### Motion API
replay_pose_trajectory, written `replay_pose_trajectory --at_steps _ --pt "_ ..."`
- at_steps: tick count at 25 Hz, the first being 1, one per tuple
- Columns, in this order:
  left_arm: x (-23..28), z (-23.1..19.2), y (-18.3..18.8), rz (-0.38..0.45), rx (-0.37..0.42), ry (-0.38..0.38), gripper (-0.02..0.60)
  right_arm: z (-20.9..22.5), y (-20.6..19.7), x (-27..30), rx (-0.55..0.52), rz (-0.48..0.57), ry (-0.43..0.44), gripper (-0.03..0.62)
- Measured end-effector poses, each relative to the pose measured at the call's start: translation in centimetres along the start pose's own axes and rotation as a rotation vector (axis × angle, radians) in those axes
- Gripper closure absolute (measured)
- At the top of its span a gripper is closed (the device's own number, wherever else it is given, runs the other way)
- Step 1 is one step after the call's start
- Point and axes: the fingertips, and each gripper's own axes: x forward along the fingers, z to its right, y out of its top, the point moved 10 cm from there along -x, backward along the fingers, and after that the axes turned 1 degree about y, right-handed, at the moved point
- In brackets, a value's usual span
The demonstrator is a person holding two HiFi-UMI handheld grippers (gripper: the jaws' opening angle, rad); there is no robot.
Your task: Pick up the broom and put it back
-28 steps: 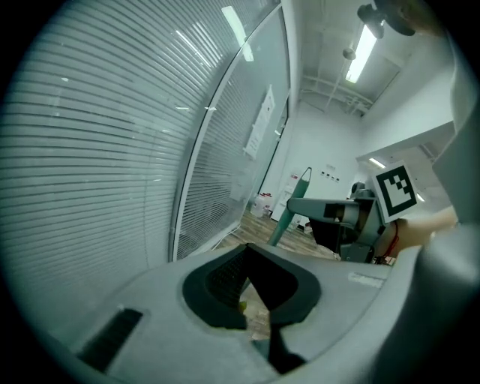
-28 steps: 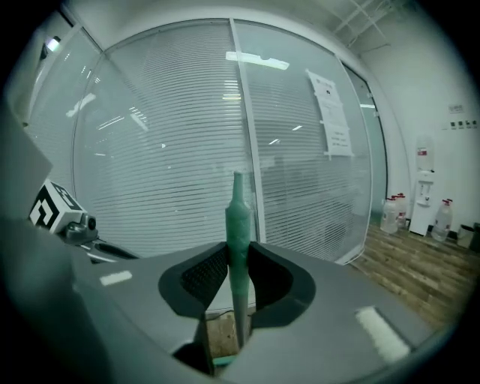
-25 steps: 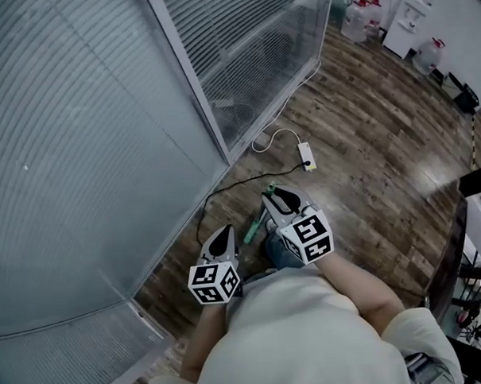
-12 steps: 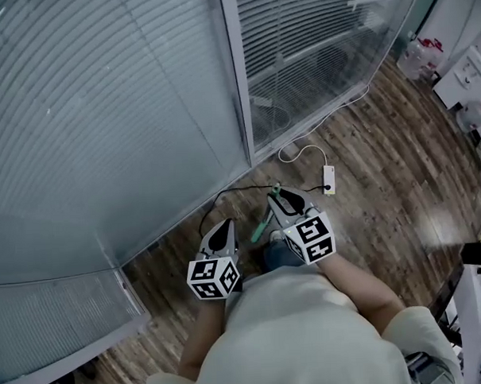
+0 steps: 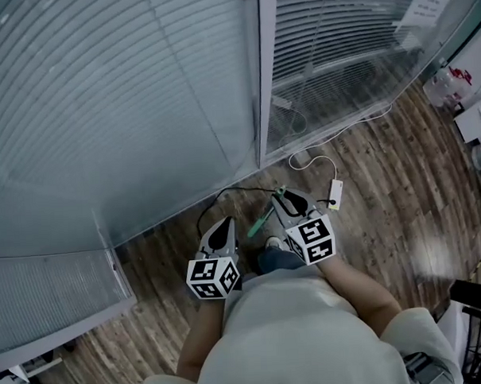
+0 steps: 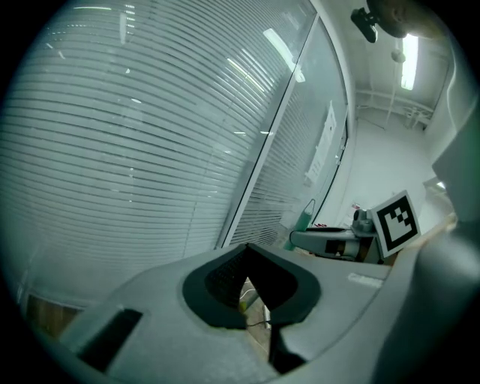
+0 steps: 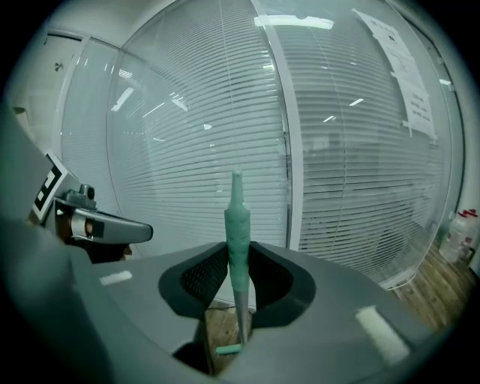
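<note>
In the head view both grippers are held close in front of the person's body, above a wooden floor. My right gripper [image 5: 281, 195] is shut on the broom's green handle [image 5: 262, 220], which slants down to the left below it. In the right gripper view the ribbed green grip [image 7: 238, 232] stands upright between the pads, its tip above my right gripper [image 7: 238, 279]. The broom's head is hidden. My left gripper [image 5: 225, 224] holds nothing; in the left gripper view my left gripper [image 6: 247, 259] has its tips together. The handle tip [image 6: 307, 216] shows to its right.
A glass partition with blinds fills the view ahead, with a metal frame post [image 5: 266, 75]. A white power strip [image 5: 334, 193] with its cable lies on the wooden floor [image 5: 383, 181] just right of the right gripper. A black cable [image 5: 217, 198] runs past the left gripper.
The view has swung along the glass wall, so the frame post and power strip now sit nearer the grippers. Both grippers keep their places before the body, and the right still holds the handle.
</note>
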Motion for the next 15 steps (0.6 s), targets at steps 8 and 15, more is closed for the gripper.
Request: replay_pose_trajectory --at_steps 8,15 --pt "2.3 -0.2 0.0 0.033 -0.047 0.076 0.575 2.5 -0.8 3.1 -0.017 -0.044 0.060 0.497" --pt "3.4 -0.4 -0.4 0.042 -0.065 0.128 0.575 4.4 -2.2 5.8 0.000 -0.067 0.068 0.497"
